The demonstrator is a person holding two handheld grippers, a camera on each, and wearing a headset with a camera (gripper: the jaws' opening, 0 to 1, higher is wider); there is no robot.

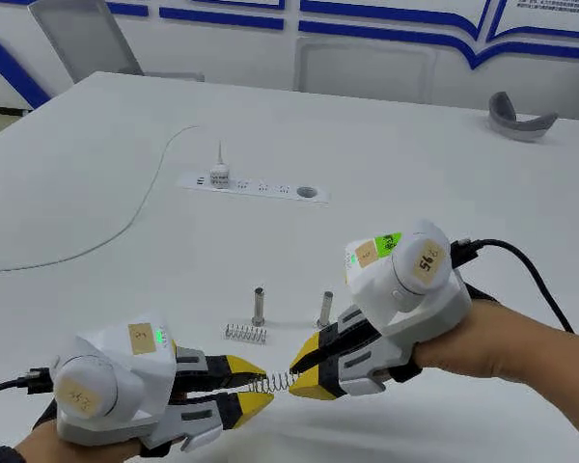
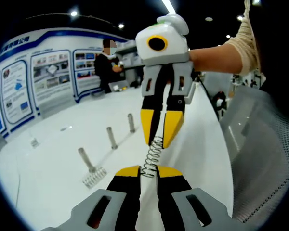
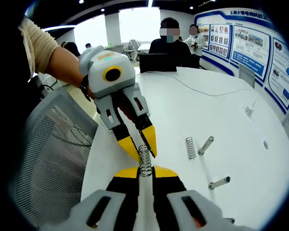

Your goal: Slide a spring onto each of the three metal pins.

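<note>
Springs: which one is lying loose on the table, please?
The spring beside a pin; the other spring is held between left tool and right tool.

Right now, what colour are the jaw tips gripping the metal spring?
Yellow tips on spring; left gripper view.

spring (image 1: 273, 382): ends hidden between jaws | power strip (image 1: 256, 185): sockets too small to tell

- White table (image 1: 96, 174) across the frame.
- White power strip (image 1: 254, 186) at centre, upper half.
- Thin cable (image 1: 154, 178) curving left.
- Grey curved object (image 1: 519, 118), upper right.
- Grey mesh chair (image 3: 53, 144), left.
</note>
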